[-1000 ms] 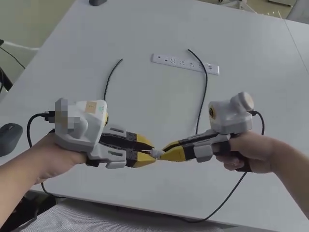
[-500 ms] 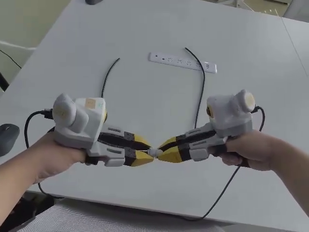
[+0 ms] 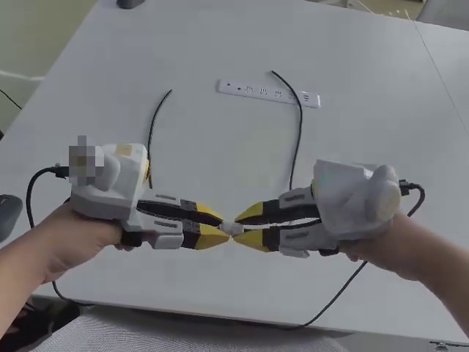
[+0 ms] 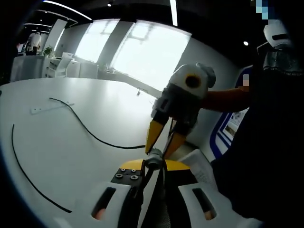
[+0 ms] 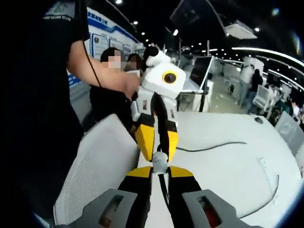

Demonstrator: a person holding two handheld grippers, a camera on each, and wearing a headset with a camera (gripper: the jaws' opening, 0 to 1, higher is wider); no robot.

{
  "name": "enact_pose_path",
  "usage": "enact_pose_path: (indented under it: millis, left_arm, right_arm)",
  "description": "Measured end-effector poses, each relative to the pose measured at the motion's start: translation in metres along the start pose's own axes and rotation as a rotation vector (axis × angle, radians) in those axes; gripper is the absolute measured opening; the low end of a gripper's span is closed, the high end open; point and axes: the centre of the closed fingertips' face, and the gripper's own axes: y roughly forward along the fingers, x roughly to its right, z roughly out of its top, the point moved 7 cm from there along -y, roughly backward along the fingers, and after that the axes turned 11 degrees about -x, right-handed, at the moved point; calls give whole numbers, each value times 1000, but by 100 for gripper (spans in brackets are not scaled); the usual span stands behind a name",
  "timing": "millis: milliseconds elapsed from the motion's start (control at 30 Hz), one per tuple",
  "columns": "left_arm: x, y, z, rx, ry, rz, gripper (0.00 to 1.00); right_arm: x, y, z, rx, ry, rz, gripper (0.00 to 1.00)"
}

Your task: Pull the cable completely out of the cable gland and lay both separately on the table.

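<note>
Pinching the small pale cable gland [image 3: 234, 228] from both ends, clear of the tabletop [image 3: 220, 44]. Clamping one end in the left claw [image 3: 223, 233], jaws drawn narrow onto it. Clamping the other end in the right claw [image 3: 245, 226], tips narrow on it too, with a slit opening farther back between the jaws. Meeting tip to tip, with the gland alone in between.

In the right gripper view, trailing a thin dark cable [image 5: 164, 184] from the gland back down between that claw's jaws.

Carrying a tan sticker [image 3: 132, 150] on the left claw's housing, the print on it too small to read. Showing white lettering on a person's dark shirt [image 5: 59, 9] off to the left of the right claw in its own view, and wall boards [image 5: 102, 40] behind with blue headings, all too blurred to read.

Lying ahead of both claws on the tabletop: a white power strip [image 3: 267, 93], with no legible marking. Running from near the strip back toward the right claw: a black cord [image 3: 297, 139]. Curving ahead of the left claw, well apart from the strip: a loose black lead [image 3: 150, 132]. Peeking in at the picture's edge, left of the left claw: a dark mouse [image 3: 4, 211].

Against half a second ago, keeping the same tip-to-tip pinch on the gland. Rolling the right claw over, its housing now sitting level with the jaws rather than above them. Sliding strip, cord and lead across the picture together, through the headset's own shift.
</note>
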Motion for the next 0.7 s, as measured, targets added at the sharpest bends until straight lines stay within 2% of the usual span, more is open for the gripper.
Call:
enact_pose_path:
  millis: [67, 133, 167, 200, 233, 267, 467, 533, 667, 700]
  left_arm:
    - [-1, 0, -1, -8, -8, 1, 15]
    - [-3, -2, -3, -8, -26, -3, 15]
    - [-3, -1, -3, -11, -22, -3, 15]
    - [-2, -1, -4, -15, -20, -5, 15]
    - [-2, -2, -4, -15, -20, -6, 15]
    - [-2, -2, -4, -16, -21, -7, 15]
    - [-3, 0, -5, -26, -10, -2, 15]
    - [-3, 0, -5, -25, -10, -1, 15]
    - [-3, 0, -3, -24, -5, -2, 15]
    - [-3, 0, -3, -22, -1, -1, 15]
  right_arm:
    - [-3, 3, 1, -33, -28, -60, 7]
    - [-6, 5, 3, -51, -117, -117, 7]
    - [-9, 7, 4, -76, -157, -139, 7]
    - [-10, 7, 4, -91, -166, -148, 7]
    - [-11, 8, 5, -100, -193, -171, 7]
    - [-13, 8, 5, -98, -195, -172, 7]
    - [-9, 9, 1, -89, -144, -162, 8]
    - [-7, 8, 0, -69, -97, -154, 8]
    - [-5, 6, -2, -48, -53, -134, 8]
    - [-5, 6, -2, -36, -18, -125, 8]
